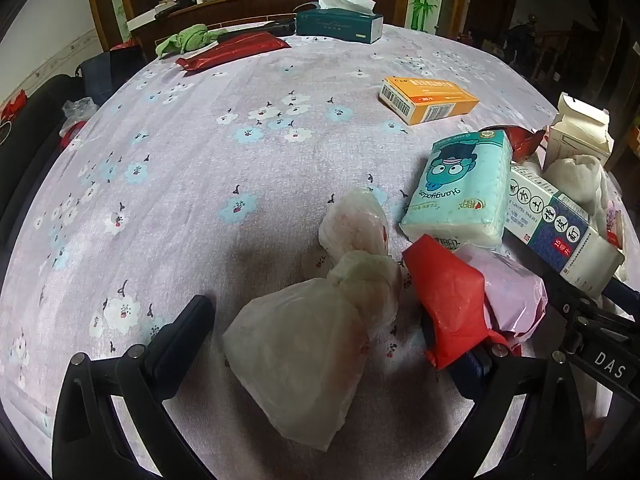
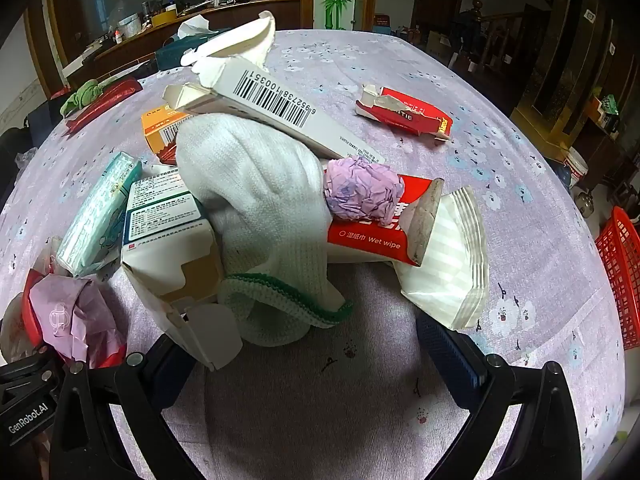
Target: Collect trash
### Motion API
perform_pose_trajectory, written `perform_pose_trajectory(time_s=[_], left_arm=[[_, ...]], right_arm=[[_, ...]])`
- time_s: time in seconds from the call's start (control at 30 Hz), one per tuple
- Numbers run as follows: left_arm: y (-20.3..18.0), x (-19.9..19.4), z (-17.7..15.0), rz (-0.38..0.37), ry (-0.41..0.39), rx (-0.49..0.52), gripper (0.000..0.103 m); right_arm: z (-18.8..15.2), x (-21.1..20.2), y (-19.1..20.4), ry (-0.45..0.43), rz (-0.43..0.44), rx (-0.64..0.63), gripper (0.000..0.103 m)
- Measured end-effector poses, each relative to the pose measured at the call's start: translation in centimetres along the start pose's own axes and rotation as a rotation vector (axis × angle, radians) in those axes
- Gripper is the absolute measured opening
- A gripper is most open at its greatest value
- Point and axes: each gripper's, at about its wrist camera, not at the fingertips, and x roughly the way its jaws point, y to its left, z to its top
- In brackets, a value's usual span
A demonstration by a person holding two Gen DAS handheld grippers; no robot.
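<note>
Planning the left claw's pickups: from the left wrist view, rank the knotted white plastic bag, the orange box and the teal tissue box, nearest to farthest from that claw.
1. Knotted white plastic bag: lying between the fingers of the left claw.
2. Orange box: mid-table, to the right.
3. Teal tissue box: at the table's far edge.

Dim indoor light, strong fisheye warp, dark corners.
</note>
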Motion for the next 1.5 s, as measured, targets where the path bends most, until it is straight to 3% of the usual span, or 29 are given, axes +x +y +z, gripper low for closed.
perform_pose_trajectory(time_s=[0.13,0.27,0.33,0.47,0.57,0.63,0.77,0.87,1.03,1.5], left_arm=[[0.4,-1.2,-0.5,-0.025,-0.012,0.017,0.103],[0.8,-5.0,-2.0,0.010,-0.134,0.055,0.103],[1.5,-6.9,-3.1,0.005,-0.187,0.043,0.103],[2.5,-10.1,-5.5,-0.023,-0.275,0.012,0.103],[2.3,-12.2,-7.5,-0.009,-0.360,0.007,0.103],[2.0,-13.4,-9.1,0.013,-0.404,-0.003,0.103],[1.3,-14.1,-10.3,0.002,-0.431,-0.019,0.103],[0.9,-14.5,-10.6,0.022,-0.447,-0.016,0.103],[0.2,-14.2,-11.1,0.042,-0.432,-0.011,0.103],[-0.9,-13.7,-11.2,0.043,-0.406,0.002,0.103]], right_arm=[[0.0,0.0,-0.1,0.001,0.000,0.005,0.103],[0.1,-0.4,-0.3,0.083,0.046,-0.039,0.103],[-0.5,-1.7,-0.7,0.083,0.104,-0.047,0.103],[-2.9,-6.4,-1.5,-0.032,0.144,-0.092,0.103],[-5.2,-11.8,-2.5,-0.223,0.167,-0.097,0.103],[-6.3,-13.7,-2.9,-0.305,0.138,-0.090,0.103],[-8.2,-14.8,-3.6,-0.378,0.119,-0.072,0.103],[-8.2,-14.1,-3.7,-0.348,0.088,-0.103,0.103],[-9.7,-14.2,-4.0,-0.376,0.041,-0.128,0.103],[-10.1,-14.2,-5.4,-0.377,0.031,-0.108,0.103]])
